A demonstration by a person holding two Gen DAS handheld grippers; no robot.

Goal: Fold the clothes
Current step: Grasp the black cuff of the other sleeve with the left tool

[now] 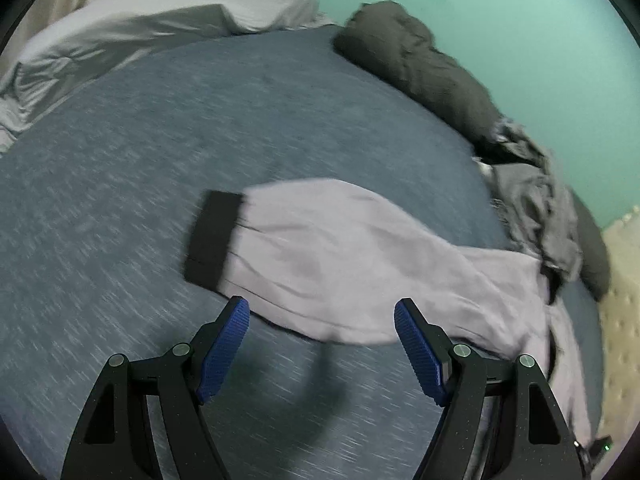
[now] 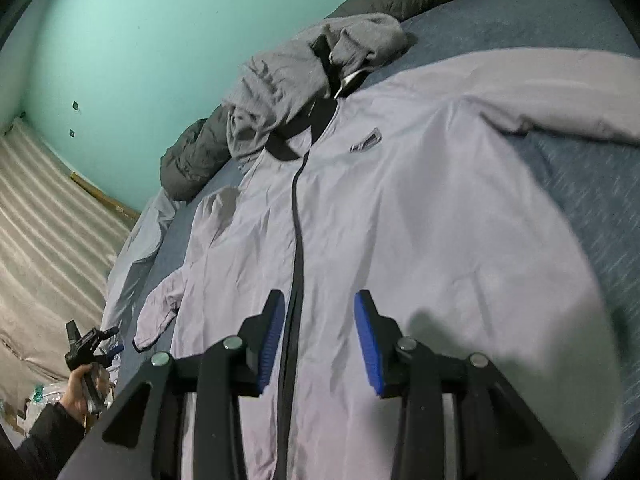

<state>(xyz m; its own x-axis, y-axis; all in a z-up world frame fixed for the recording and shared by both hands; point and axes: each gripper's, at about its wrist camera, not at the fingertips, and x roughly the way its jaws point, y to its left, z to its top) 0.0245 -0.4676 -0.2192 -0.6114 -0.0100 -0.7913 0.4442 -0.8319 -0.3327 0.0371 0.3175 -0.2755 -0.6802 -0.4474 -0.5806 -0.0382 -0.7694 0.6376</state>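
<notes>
While the lilac zip jacket (image 2: 420, 208) lies spread front-up on the bed (image 1: 120, 160), its black-cuffed sleeve (image 1: 320, 256) stretches sideways just ahead of the left gripper (image 1: 322, 316) — both jaws open, empty — the right gripper (image 2: 320, 308) over the zip.

Smooth, faintly shiny cloth jacket (image 2: 420, 208); matt heathered sheet (image 1: 120, 184); ribbed blue pads (image 1: 224, 350), matt black plastic.
</notes>
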